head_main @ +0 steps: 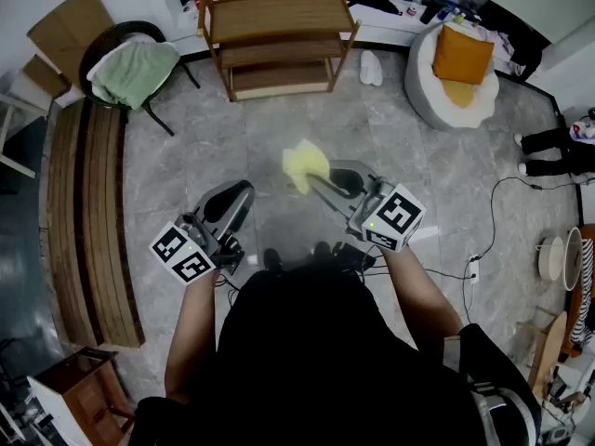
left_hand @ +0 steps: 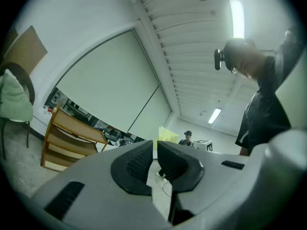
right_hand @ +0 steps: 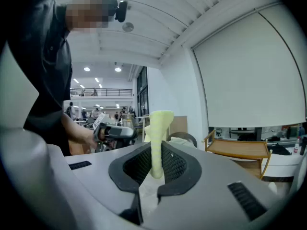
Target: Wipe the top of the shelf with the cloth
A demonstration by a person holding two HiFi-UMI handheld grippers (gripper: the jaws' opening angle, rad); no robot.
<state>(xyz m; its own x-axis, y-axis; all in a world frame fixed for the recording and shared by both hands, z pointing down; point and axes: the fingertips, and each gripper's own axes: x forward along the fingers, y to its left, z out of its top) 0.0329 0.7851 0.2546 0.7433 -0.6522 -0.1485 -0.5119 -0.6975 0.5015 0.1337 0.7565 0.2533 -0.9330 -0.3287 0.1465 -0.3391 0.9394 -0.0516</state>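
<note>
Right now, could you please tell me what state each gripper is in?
Left gripper: closed, nothing between the fingers.
Right gripper: closed on the yellow cloth.

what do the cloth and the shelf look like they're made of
Cloth: soft woven or microfibre fabric, pale yellow, matte; it creases and stands crumpled, pinched in the jaws of the right gripper. Shelf: likely wood, warm brown with lengthwise streaks on top, low sheen; solid or veneer is unclear.
</note>
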